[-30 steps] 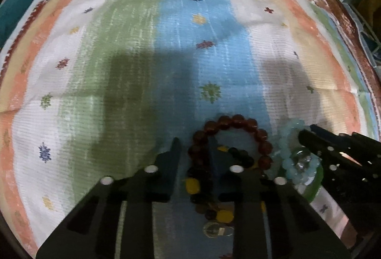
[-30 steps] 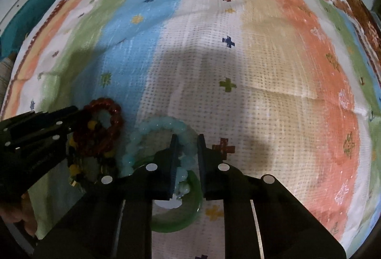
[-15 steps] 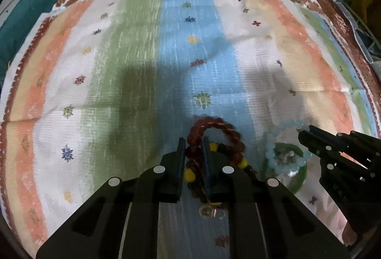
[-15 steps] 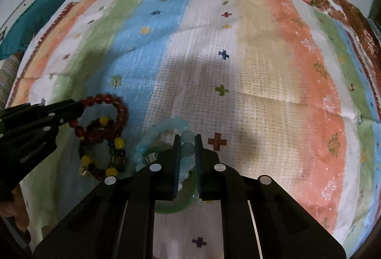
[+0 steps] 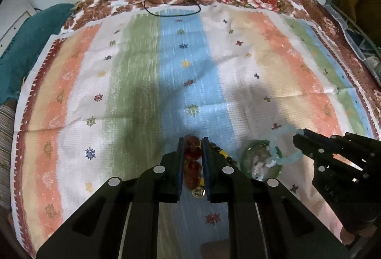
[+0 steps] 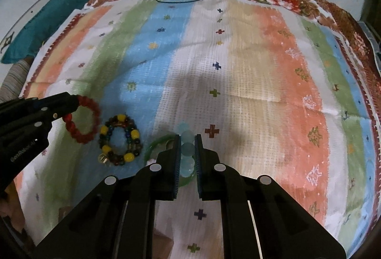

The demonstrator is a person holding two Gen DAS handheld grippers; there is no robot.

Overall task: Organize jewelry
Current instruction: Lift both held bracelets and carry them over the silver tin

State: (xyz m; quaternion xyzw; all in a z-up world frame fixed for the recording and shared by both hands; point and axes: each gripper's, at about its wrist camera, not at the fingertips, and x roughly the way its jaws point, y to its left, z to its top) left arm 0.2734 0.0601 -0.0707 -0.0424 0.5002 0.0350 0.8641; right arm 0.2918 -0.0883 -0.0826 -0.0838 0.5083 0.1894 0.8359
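Note:
My left gripper point(image 5: 193, 142) is shut on a red bead bracelet point(image 5: 192, 159) and holds it lifted off the cloth; the right wrist view shows it hanging as a ring point(image 6: 91, 113) from that gripper point(image 6: 73, 104). My right gripper point(image 6: 187, 138) is shut on a pale blue bead bracelet point(image 6: 187, 149), also seen in the left wrist view point(image 5: 283, 137) beside that gripper point(image 5: 298, 137). A dark bracelet with yellow beads point(image 6: 120, 140) lies on the cloth. A green bangle point(image 6: 154, 147) lies under the right gripper and also shows in the left wrist view point(image 5: 262, 161).
A striped, patterned cloth point(image 6: 250, 80) covers the surface, with a brown floral border at the far edge. A black cord point(image 5: 171, 2) lies at the far edge. A teal cushion point(image 5: 26, 44) sits at the far left. A basket point(image 5: 362, 44) stands at the right.
Both grippers have risen, each lifting its bracelet: red beads in the left, pale blue beads in the right. The yellow-beaded bracelet and the green bangle stay on the cloth.

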